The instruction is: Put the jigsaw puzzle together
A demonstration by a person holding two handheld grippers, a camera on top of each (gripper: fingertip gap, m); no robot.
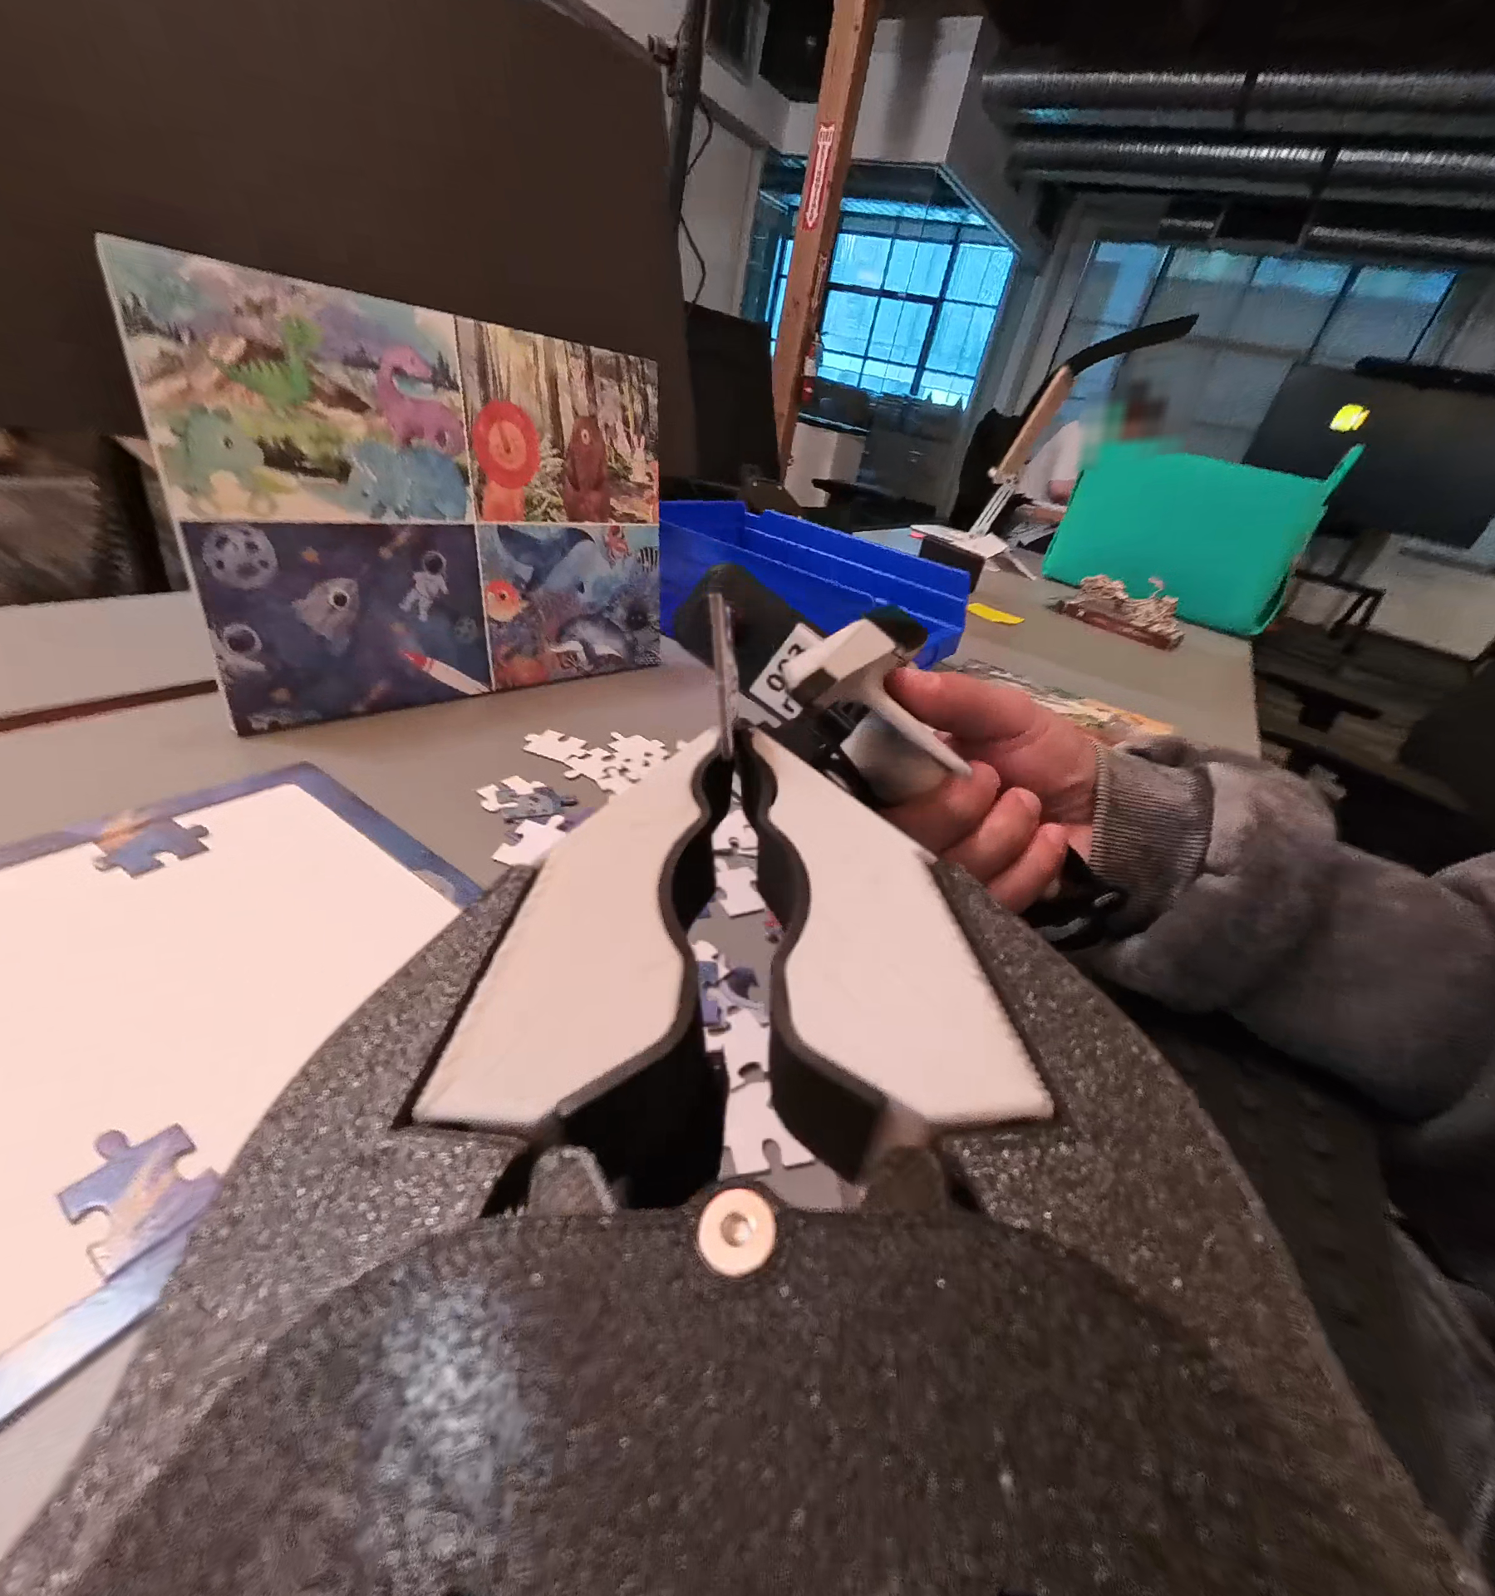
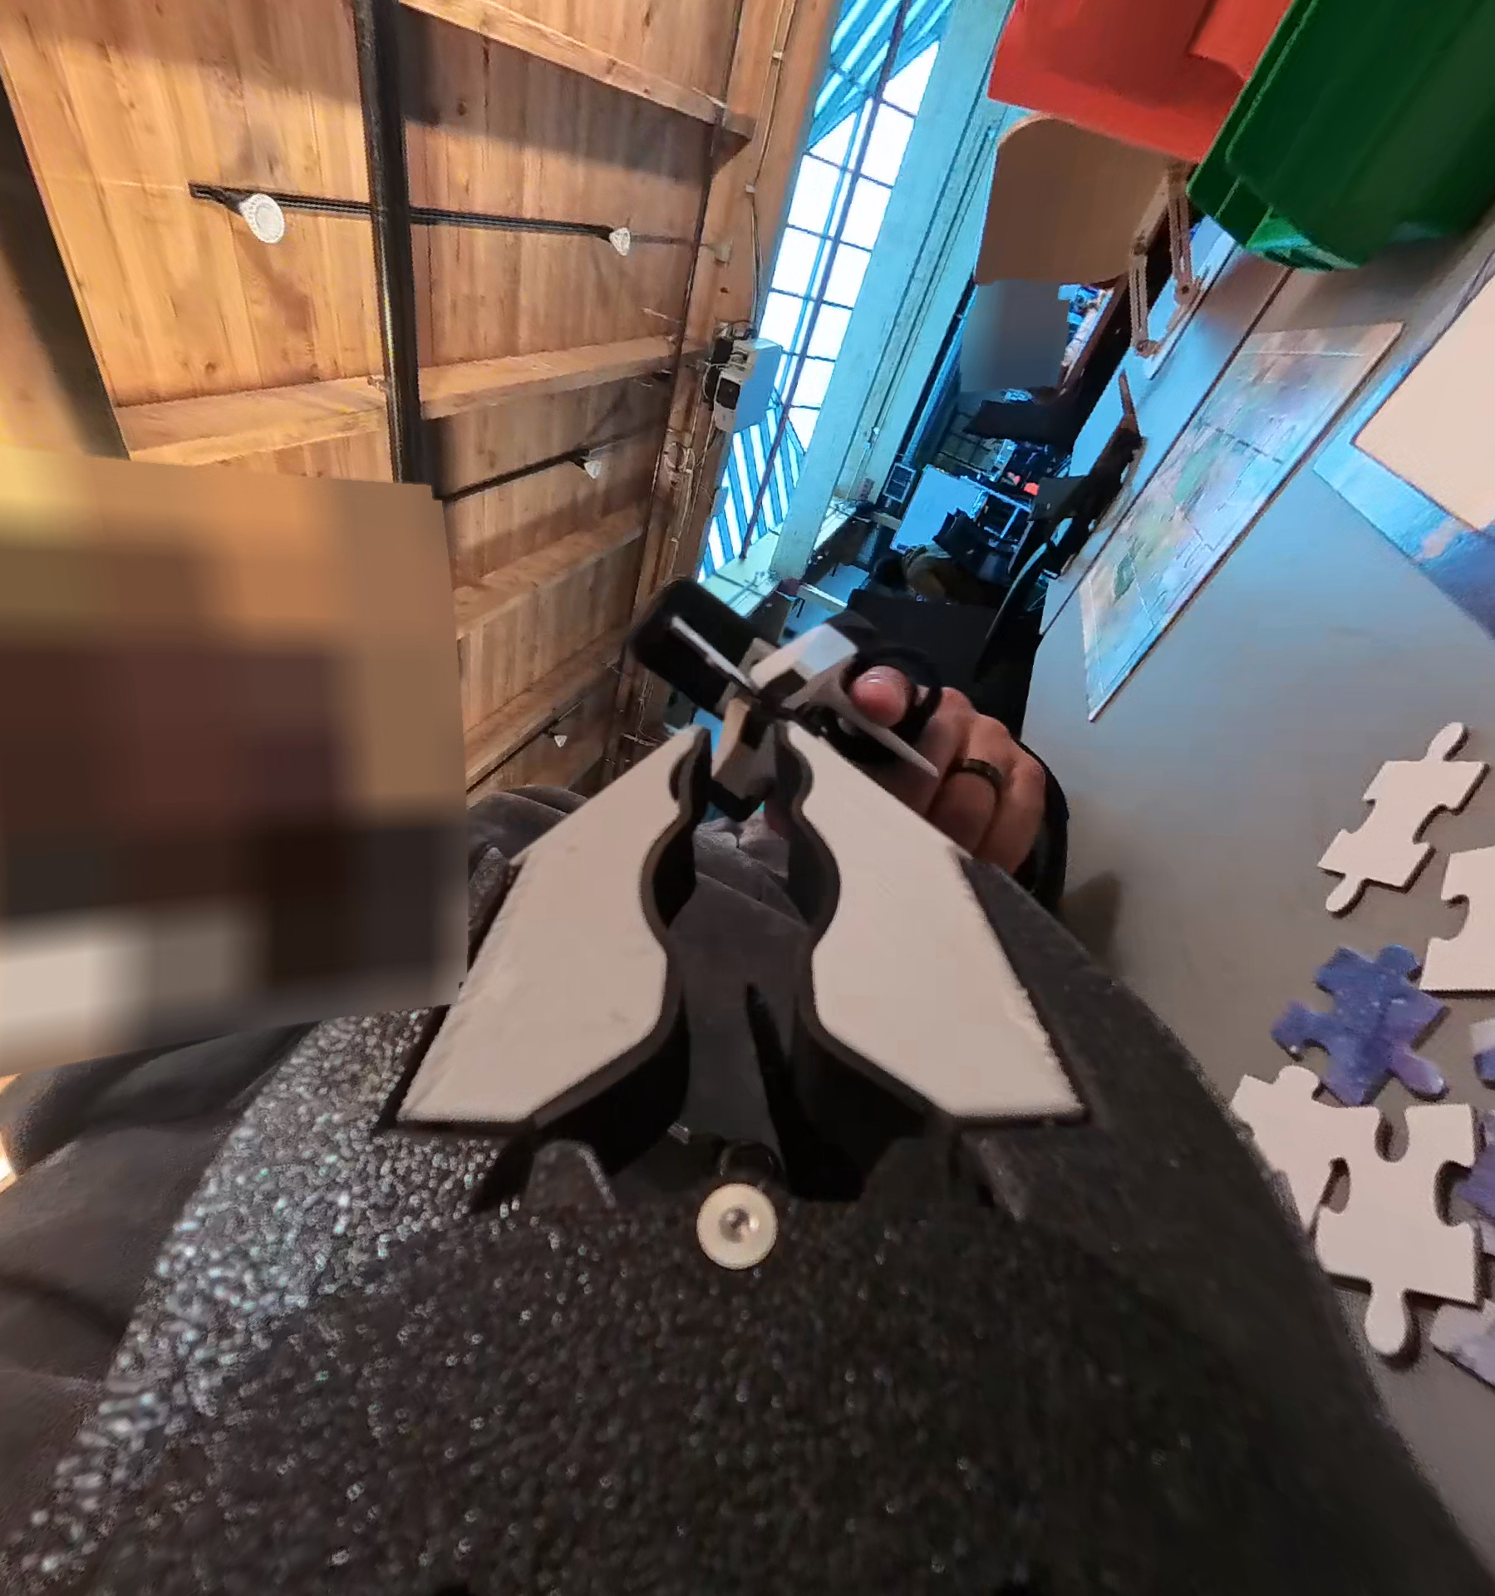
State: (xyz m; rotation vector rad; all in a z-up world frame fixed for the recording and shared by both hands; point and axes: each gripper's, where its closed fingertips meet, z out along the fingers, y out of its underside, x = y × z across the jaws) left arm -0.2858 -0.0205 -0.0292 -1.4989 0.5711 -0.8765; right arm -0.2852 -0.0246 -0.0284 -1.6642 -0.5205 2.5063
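Note:
In the left wrist view my left gripper [image 1: 731,751] is shut on a thin puzzle piece [image 1: 720,665]. The piece stands upright and edge-on above the fingertips, lifted over the table. My right gripper [image 1: 847,665], held in a hand, faces it from just behind. In the right wrist view my right gripper [image 2: 742,747] is tilted up off the table. Its fingertips stand apart and nothing is pressed between them. The left gripper [image 2: 800,669] is close in front. The puzzle board [image 1: 165,950] is white with a blue border and has two blue pieces [image 1: 152,846] fitted along its edges.
Loose pieces [image 1: 605,760] lie right of the board, many face down, and also show in the right wrist view [image 2: 1400,1192]. The picture box [image 1: 398,484] stands behind, with a blue bin [image 1: 813,553] to its right. A finished puzzle [image 2: 1227,484] lies farther off. My two grippers' fingertips are within a few centimetres of each other.

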